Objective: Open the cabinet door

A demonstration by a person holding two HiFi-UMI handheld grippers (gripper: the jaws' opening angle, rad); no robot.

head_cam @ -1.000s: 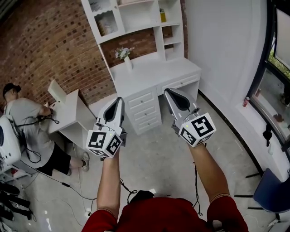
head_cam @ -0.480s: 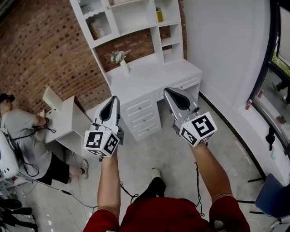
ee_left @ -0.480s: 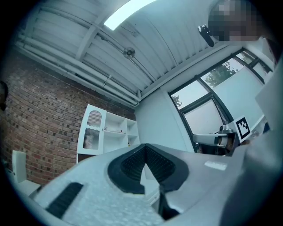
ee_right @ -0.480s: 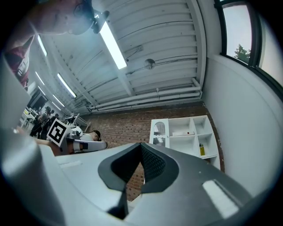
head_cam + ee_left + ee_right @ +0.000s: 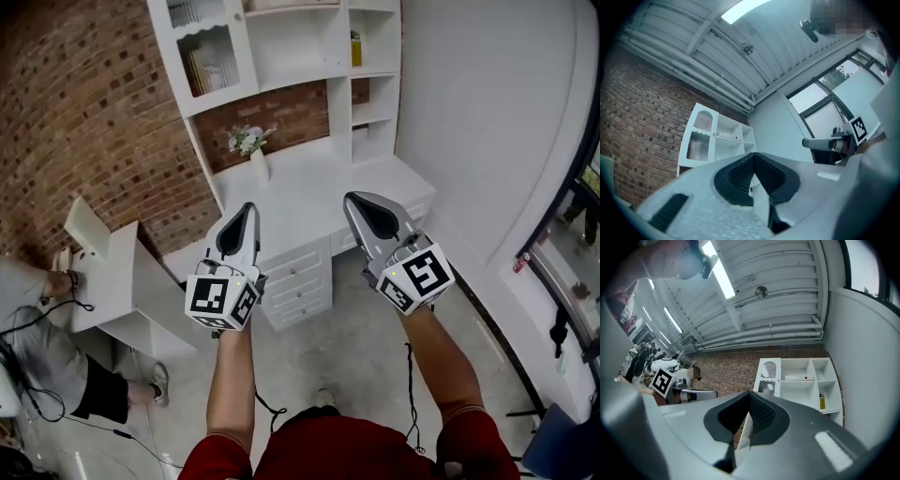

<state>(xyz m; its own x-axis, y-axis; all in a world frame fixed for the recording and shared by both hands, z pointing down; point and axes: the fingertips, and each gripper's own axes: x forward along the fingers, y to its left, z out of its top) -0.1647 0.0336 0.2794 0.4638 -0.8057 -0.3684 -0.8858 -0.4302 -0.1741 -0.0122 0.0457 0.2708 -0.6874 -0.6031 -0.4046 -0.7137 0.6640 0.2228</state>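
The white hutch's cabinet door (image 5: 208, 56), with ribbed glass panes, stands shut at the upper left of the shelf unit above the desk (image 5: 309, 197). It also shows far off as a cabinet door (image 5: 698, 140) in the left gripper view and a cabinet door (image 5: 768, 377) in the right gripper view. My left gripper (image 5: 246, 211) and right gripper (image 5: 361, 202) are held side by side over the desk front, well short of the door. Both point forward and slightly up, jaws shut with nothing between them.
A vase of flowers (image 5: 253, 150) stands on the desk, and a yellow bottle (image 5: 356, 47) sits on an open shelf. Drawers (image 5: 295, 281) lie below the grippers. A low white table (image 5: 122, 291) and a seated person (image 5: 47, 366) are at left, a white wall (image 5: 487, 122) at right.
Both grippers have moved forward together towards the desk, which now lies right under them. The hutch looks nearer, and the person at left has slid towards the picture's edge.
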